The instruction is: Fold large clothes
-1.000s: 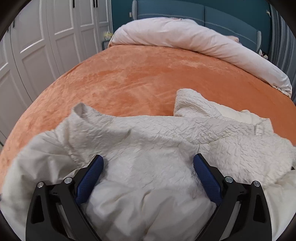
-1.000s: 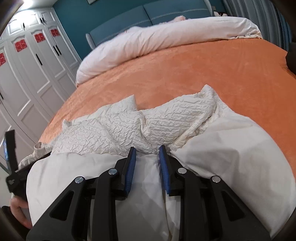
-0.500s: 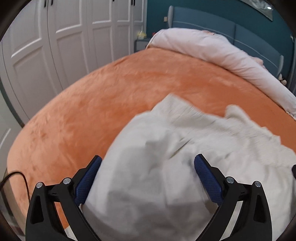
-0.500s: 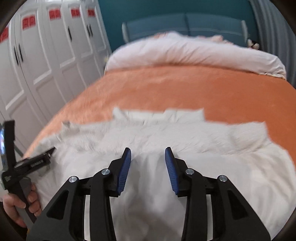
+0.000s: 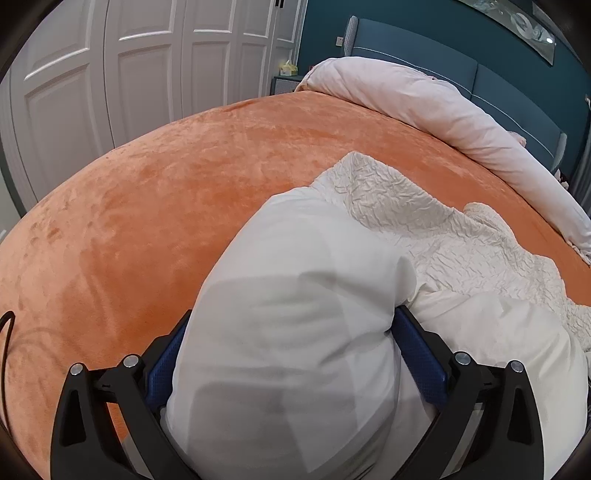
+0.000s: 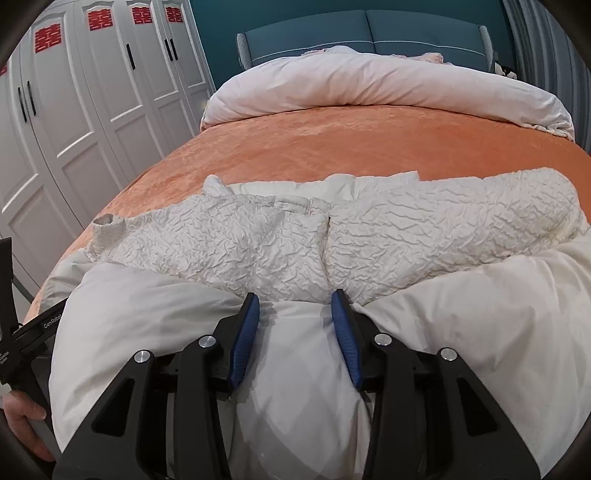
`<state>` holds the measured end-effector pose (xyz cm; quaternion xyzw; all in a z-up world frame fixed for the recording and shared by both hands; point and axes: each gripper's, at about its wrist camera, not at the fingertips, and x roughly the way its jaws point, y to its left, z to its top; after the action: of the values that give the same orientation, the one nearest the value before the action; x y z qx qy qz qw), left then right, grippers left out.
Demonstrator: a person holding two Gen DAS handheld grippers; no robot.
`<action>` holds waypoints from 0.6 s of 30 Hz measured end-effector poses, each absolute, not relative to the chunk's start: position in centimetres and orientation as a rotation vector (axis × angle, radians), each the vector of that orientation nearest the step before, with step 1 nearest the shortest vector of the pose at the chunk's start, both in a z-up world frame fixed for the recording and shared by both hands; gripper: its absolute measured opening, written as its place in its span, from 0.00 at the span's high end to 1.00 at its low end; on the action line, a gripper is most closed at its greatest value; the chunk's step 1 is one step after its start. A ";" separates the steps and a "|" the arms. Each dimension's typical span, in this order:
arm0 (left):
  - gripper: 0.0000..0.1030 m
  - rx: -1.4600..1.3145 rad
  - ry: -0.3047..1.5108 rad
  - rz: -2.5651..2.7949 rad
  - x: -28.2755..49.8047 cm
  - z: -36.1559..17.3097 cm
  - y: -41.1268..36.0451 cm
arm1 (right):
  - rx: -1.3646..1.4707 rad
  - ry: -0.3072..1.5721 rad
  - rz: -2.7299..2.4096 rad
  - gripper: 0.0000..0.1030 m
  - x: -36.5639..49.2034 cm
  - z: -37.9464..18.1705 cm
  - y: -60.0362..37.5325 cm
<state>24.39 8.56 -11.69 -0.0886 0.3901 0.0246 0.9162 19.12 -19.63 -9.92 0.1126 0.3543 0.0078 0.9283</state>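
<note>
Left claw (image 5: 291, 354): its jaws are set wide, and a smooth white bulge of the garment (image 5: 295, 332) is seen filling the gap and pressed against both blue pads, so the fold is held.
Right claw (image 6: 293, 332): its jaws have just been opening and are set at a middling gap; smooth white cloth (image 6: 295, 369) is seen between the blue pads (image 6: 243, 343), but whether it is pressed by them cannot be told.
Garment: it is spread on the near part of the bed, with the smooth lining nearest both cameras and the crinkled cream outer side (image 6: 406, 236) beyond it.
Left view only: a dark cable (image 5: 5, 332) is seen at the near left edge, and further off a small yellow box (image 5: 288, 68) on a stand beside the bed.
Right view only: at the near left edge the black frame of the left claw (image 6: 22, 339) is gripped by a hand (image 6: 22, 421); red paper characters (image 6: 99, 18) are shown on the far wardrobe doors (image 6: 92, 92).
Bed: it is covered by an orange plush spread (image 5: 166, 192), bare beyond the garment.
Far end: a rolled pale duvet (image 6: 369, 88) is laid across the head of the bed, in front of a blue headboard (image 6: 332, 29).
</note>
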 end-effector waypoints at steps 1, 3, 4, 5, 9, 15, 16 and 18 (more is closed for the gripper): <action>0.05 -0.182 0.803 0.051 24.4 -11.7 8.6 | 0.229 0.724 0.014 0.62 19.1 -10.0 -19.6; 0.05 -0.181 0.800 0.053 24.3 -11.8 8.5 | 0.226 0.720 0.011 0.62 19.0 -10.0 -19.5; 0.05 -0.179 0.800 0.054 24.3 -11.8 8.4 | 0.223 0.720 0.009 0.62 19.0 -10.0 -19.5; 0.05 -0.177 0.800 0.056 24.3 -11.9 8.4 | 0.221 0.720 0.008 0.62 19.0 -10.0 -19.4; 0.05 -0.166 0.811 0.061 24.5 -11.7 8.3 | 0.212 0.742 -0.002 0.62 19.5 -9.4 -19.0; 0.06 -0.147 0.864 0.070 24.2 -8.9 8.5 | 0.254 0.684 0.012 0.61 17.4 -4.4 -17.9; 0.06 -0.169 0.830 0.060 23.7 -7.4 8.5 | 0.248 0.676 0.027 0.61 17.2 -3.7 -17.4; 0.05 -0.193 0.771 0.035 23.6 -5.3 7.9 | 0.211 0.692 0.061 0.60 17.7 -3.2 -16.1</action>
<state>23.59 7.87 -5.25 -0.0938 0.3756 0.0171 0.9219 17.73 -16.05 -3.24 0.1033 0.3384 0.0300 0.9348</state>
